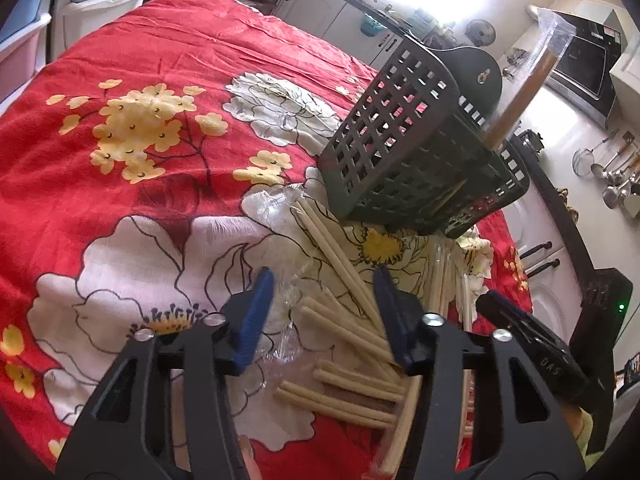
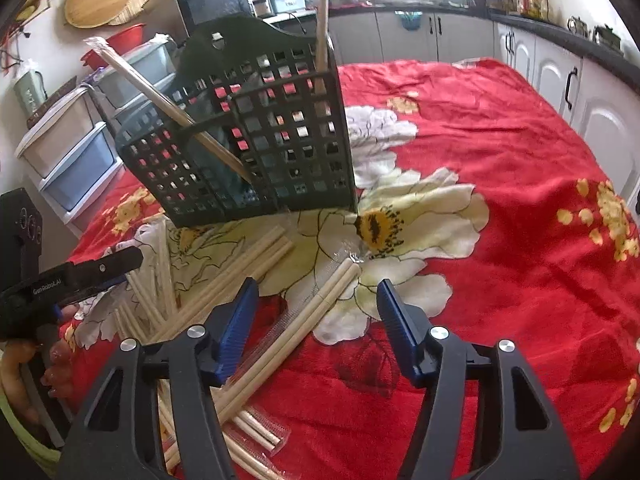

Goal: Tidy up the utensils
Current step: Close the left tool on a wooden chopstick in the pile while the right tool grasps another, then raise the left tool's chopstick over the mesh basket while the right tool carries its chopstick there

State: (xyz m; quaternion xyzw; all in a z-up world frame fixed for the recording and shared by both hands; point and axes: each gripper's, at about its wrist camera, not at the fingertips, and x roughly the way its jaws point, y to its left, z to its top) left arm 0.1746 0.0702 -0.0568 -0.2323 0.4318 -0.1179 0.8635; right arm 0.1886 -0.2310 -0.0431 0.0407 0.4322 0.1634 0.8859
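A dark perforated utensil basket (image 1: 412, 148) (image 2: 256, 136) stands on the red floral cloth, with wrapped chopstick pairs (image 2: 168, 112) leaning in it. Several pale chopsticks (image 1: 352, 344) (image 2: 260, 292) lie loose in a heap in front of it, some in clear wrappers. My left gripper (image 1: 324, 292) is open and empty, low over the heap. My right gripper (image 2: 316, 304) is open and empty, just above the chopsticks on the near side. Each gripper shows at the edge of the other's view (image 1: 532, 332) (image 2: 76, 276).
The red floral cloth (image 1: 160, 40) (image 2: 500, 140) covers the table. Kitchen cabinets (image 2: 560, 64) and a counter run behind. Plastic drawer units (image 2: 68, 148) stand beside the table. Ladles hang on the wall (image 1: 612, 176).
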